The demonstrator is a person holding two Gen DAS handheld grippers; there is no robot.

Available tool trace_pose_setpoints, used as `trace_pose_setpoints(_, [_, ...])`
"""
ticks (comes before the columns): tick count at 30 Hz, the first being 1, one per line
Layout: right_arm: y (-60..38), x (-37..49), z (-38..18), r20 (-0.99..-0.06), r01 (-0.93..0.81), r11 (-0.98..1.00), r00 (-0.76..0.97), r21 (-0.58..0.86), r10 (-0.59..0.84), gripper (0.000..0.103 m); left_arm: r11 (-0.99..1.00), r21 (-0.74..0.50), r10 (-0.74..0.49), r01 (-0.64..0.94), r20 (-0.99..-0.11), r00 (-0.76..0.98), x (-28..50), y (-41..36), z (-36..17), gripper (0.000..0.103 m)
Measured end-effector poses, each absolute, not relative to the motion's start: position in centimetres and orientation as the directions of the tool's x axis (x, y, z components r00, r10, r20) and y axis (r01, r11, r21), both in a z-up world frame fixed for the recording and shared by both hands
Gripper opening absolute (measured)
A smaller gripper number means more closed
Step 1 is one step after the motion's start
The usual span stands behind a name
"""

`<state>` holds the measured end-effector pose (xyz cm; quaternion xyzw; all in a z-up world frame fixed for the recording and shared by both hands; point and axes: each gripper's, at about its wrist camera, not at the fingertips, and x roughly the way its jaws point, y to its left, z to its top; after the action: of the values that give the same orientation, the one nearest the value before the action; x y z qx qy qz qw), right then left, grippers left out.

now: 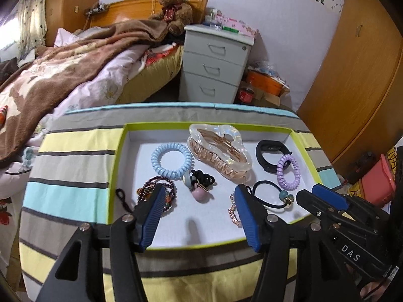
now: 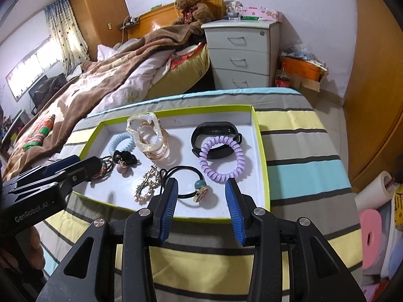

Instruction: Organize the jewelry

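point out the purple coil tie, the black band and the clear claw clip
purple coil tie (image 2: 222, 159), right wrist view, on the coil's right arc.
black band (image 2: 214, 127), right wrist view, on its flat top face.
clear claw clip (image 1: 218, 151), left wrist view, on its gold centre hinge.

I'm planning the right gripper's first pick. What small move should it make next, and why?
Probably ease the right gripper forward and down over the black hair tie. Its jaws stand open and empty, and the tie lies loose in the tray right between them.

Our hand-held grippers, left (image 1: 199, 214) and right (image 2: 201, 206), are black with ribbed blue pads (image 1: 151, 216), silver screws, and white "DAS" and "GenRobot.AI" lettering.
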<state>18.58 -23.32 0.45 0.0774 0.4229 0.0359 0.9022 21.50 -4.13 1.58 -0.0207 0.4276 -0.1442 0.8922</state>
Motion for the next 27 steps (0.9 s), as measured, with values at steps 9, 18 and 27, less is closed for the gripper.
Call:
trace_pose_setpoints(9, [-22.9,15.6,1.9,-0.723,-0.009,0.985,0.678,0.171,0.132,0.041,0.967,-0.121,-0.24,0.223,-0.723,0.648,17.8,-3.5,3.3,0.061])
trace_pose_setpoints(18, [-21.7,11.9,3.5,-0.646,-0.022,0.993,0.758,0.115,0.092,0.045,0.983,-0.053,-0.162,0.176,-0.701,0.695,13.8,-3.3,3.7,0.062])
trace_pose_setpoints(27, [-21.4,10.5,3.3,-0.64,-0.009,0.994,0.765,0.109,0.077,0.046,0.989,-0.024,-0.119,0.143,-0.7,0.704,11.5,-3.4,3.1,0.063])
